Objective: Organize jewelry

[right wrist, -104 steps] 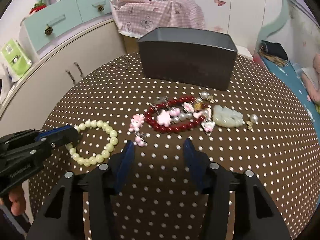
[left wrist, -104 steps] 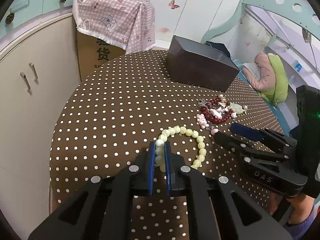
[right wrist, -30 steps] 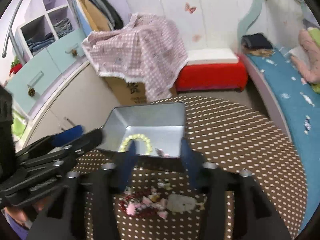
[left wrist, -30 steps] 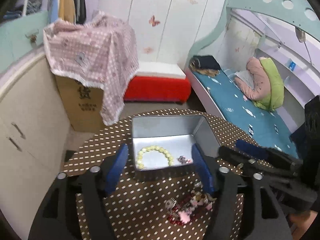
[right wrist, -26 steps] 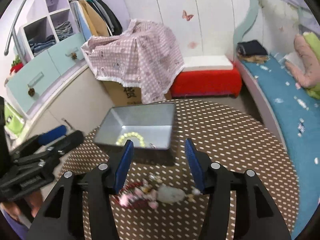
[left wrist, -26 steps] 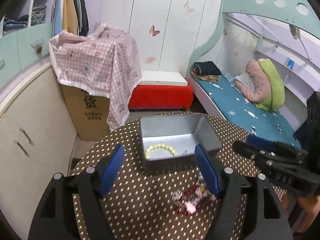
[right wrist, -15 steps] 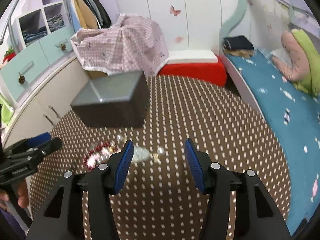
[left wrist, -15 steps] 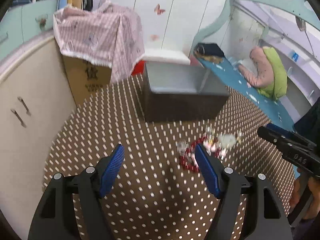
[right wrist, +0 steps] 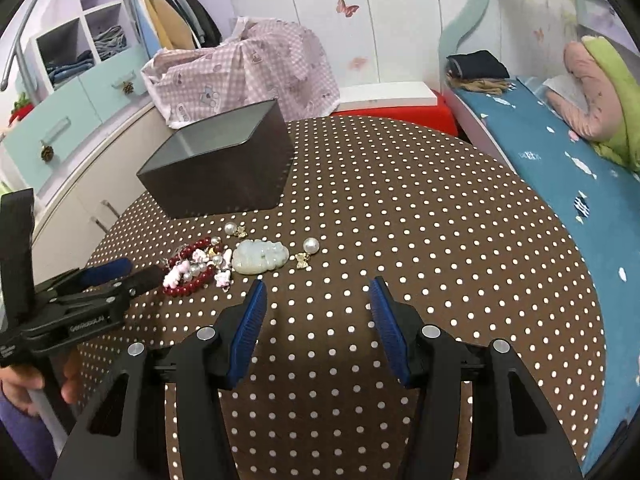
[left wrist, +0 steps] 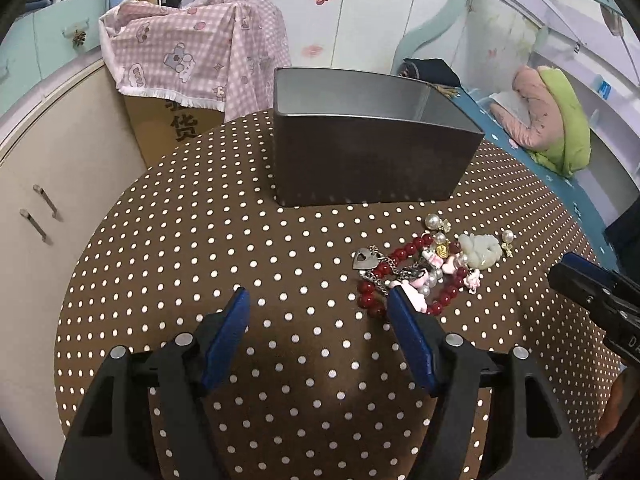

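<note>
On the brown polka-dot table [left wrist: 200, 260] lies a tangle of jewelry: a red bead bracelet [left wrist: 412, 246] [right wrist: 192, 286], a silver heart charm [left wrist: 363, 258], pink charms, a pale jade pendant [left wrist: 480, 252] [right wrist: 260, 258] and pearl earrings [right wrist: 311, 245]. Behind it stands the dark metal box [left wrist: 372, 168] [right wrist: 224, 176]; its inside is hidden. My left gripper [left wrist: 317, 296] [right wrist: 120, 276] hangs low just left of the pile. Its jaws are closing with nothing between them, and its right finger is beside the red beads. My right gripper [right wrist: 318, 284] [left wrist: 576, 272] is open and empty, right of the pendant.
A cardboard box under a pink checked cloth [left wrist: 188, 52] and a cream cabinet [left wrist: 48, 168] stand behind the table's left. A red bench [right wrist: 396, 114] and a blue bed [right wrist: 560, 140] lie to the right. A hand [right wrist: 24, 384] holds the left gripper.
Both grippers dropped from above the box to the table and drew back. The yellow bead bracelet inside the box is out of sight. The left jaws narrowed a little.
</note>
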A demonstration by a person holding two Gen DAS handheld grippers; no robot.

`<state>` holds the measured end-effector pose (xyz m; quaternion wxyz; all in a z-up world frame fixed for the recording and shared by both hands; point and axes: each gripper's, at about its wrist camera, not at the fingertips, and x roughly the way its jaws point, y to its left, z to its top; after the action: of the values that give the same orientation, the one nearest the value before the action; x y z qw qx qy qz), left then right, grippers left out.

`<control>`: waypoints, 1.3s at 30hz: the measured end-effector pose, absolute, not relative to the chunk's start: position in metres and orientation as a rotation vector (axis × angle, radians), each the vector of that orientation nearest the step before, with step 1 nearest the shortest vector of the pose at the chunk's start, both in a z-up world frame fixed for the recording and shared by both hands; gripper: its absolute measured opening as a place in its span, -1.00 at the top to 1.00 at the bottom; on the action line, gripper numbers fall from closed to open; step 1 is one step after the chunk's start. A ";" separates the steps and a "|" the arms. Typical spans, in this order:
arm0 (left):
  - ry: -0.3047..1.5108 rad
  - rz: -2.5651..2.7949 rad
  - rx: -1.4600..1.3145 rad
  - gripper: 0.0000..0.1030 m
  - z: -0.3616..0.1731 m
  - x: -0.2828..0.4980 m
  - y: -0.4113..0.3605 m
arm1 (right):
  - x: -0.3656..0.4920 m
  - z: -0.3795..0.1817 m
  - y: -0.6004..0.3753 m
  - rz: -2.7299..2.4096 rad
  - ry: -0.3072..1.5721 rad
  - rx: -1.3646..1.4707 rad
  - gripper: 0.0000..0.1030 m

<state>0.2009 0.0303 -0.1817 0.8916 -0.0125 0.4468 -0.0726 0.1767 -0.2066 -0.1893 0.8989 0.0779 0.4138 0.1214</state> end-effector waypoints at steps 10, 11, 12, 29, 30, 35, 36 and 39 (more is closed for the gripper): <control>0.929 -0.109 0.103 0.76 -0.181 0.217 0.023 | 0.181 -0.189 -0.203 0.254 0.858 0.149 -0.09; 0.929 -0.114 0.105 0.88 -0.181 0.216 0.023 | 0.181 -0.189 -0.202 0.255 0.858 0.146 -0.09; 0.931 -0.118 0.103 0.88 -0.181 0.216 0.024 | 0.181 -0.189 -0.201 0.258 0.858 0.143 -0.09; 0.787 -0.466 -0.162 0.88 -0.092 0.170 0.051 | 0.177 -0.184 -0.193 0.291 0.848 0.169 -0.08; 0.782 -0.484 -0.171 0.88 -0.090 0.169 0.050 | 0.177 -0.184 -0.192 0.292 0.850 0.170 -0.08; 0.798 -0.499 -0.225 0.88 -0.090 0.169 0.056 | 0.176 -0.183 -0.189 0.302 0.852 0.166 -0.08; 0.794 -0.475 -0.205 0.88 -0.091 0.169 0.055 | 0.177 -0.183 -0.188 0.299 0.854 0.164 -0.08; 0.800 -0.503 -0.267 0.88 -0.089 0.169 0.062 | 0.178 -0.183 -0.182 0.311 0.857 0.153 -0.08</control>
<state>0.1688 0.0617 -0.0895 0.8818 -0.1280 0.3843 -0.2417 0.1777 -0.1821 -0.1831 0.8951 0.0740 0.4134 0.1500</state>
